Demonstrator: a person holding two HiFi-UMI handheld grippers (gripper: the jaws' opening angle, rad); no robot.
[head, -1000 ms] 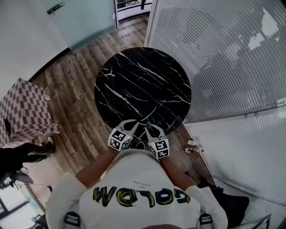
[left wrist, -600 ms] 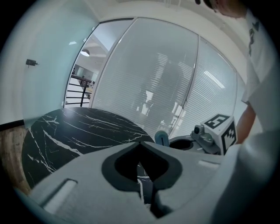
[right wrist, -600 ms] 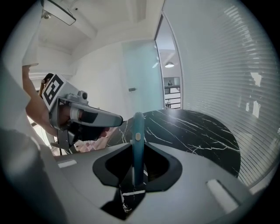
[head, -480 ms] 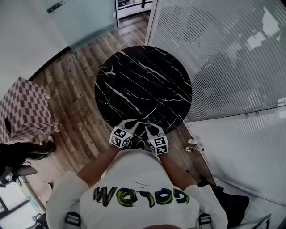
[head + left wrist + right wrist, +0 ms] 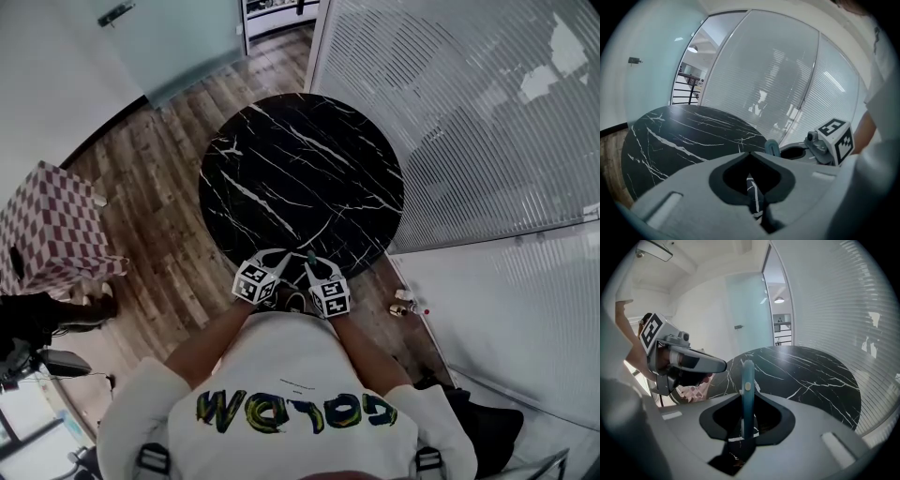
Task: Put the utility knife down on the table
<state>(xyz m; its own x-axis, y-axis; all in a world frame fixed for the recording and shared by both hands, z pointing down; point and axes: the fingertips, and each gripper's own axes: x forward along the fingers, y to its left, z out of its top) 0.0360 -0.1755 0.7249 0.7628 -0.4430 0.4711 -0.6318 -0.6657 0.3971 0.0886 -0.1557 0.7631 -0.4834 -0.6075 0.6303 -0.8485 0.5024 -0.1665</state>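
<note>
1. At far left, a pink checkered box (image 5: 52, 225) sits on plank floor (image 5: 159, 187).
2. Left claw (image 5: 278, 257), seemingly pinched shut and empty, hovers at the round black marble tabletop's (image 5: 300, 169) near edge.
3. Right claw (image 5: 315, 264), just beside, clamps the teal utility knife (image 5: 747, 385).
4. Ribbed glass wall (image 5: 469, 122) stands right.

Stands upright: a slim teal utility knife (image 5: 747, 380) with a small pale button on its narrow edge, clamped low on its body between the jaws of the right gripper (image 5: 312, 262). Sits over the near rim of the round table (image 5: 811, 376), a black marble-look top veined in white; cannot tell whether touching it.
</note>
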